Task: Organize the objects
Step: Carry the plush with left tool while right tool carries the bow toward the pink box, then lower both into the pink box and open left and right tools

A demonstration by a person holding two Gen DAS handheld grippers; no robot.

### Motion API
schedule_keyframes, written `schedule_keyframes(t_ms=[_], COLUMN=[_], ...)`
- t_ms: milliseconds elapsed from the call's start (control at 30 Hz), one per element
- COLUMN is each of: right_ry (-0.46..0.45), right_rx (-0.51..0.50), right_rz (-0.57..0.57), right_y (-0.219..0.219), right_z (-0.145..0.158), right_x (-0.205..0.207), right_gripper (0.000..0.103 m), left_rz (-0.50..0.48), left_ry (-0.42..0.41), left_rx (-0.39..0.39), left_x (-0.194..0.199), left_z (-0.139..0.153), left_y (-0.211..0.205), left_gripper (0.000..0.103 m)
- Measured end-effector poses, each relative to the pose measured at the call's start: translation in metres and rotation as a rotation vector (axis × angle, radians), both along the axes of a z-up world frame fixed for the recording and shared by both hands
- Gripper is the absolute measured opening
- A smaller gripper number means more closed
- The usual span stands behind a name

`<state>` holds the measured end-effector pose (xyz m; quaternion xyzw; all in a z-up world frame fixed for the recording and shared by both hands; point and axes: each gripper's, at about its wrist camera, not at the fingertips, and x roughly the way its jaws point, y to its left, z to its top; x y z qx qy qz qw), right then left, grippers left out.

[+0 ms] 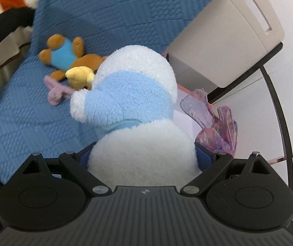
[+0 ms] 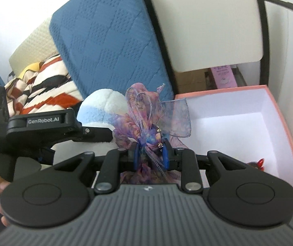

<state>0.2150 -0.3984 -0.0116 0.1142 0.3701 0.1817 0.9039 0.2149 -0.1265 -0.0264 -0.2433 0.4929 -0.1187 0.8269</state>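
My left gripper (image 1: 143,156) is shut on a white and light-blue plush toy (image 1: 134,106), held above the blue sofa; the plush also shows in the right wrist view (image 2: 101,110). My right gripper (image 2: 150,153) is shut on a purple ribbon bow (image 2: 146,110), held just left of an open pink box (image 2: 277,110) with a white inside. The bow also shows in the left wrist view (image 1: 218,129). A small red object (image 2: 256,163) lies in the box.
A brown plush in a blue shirt (image 1: 64,55), a yellow plush (image 1: 79,76) and a pink plush (image 1: 56,91) lie on the blue sofa (image 1: 105,16). A striped blanket (image 2: 48,94) lies left. A beige bin (image 1: 228,41) on a black frame stands behind the box.
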Motion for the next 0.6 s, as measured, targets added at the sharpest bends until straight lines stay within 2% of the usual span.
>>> schedule_keyframes(t_ms=[267,433,600], right_ry=[-0.003,0.031,0.079], right_rx=[-0.012,-0.020,-0.034], right_rz=[-0.066,-0.119,-0.154], right_y=[-0.043,-0.070,-0.091], right_z=[-0.012,-0.033,-0.059], right_x=[0.029,0.046,0.065], right_gripper=[0.027,0.027,0.027], left_rz=[-0.053,-0.099,-0.136], left_ry=[-0.024,-0.010,0.035], left_rx=[0.018,0.037,0.036], left_x=[0.032,0.052,0.072], left_z=[0.005,-0.008,-0.033], left_y=[-0.055,-0.093,-0.123], left_gripper=[0.096,0.096,0.096])
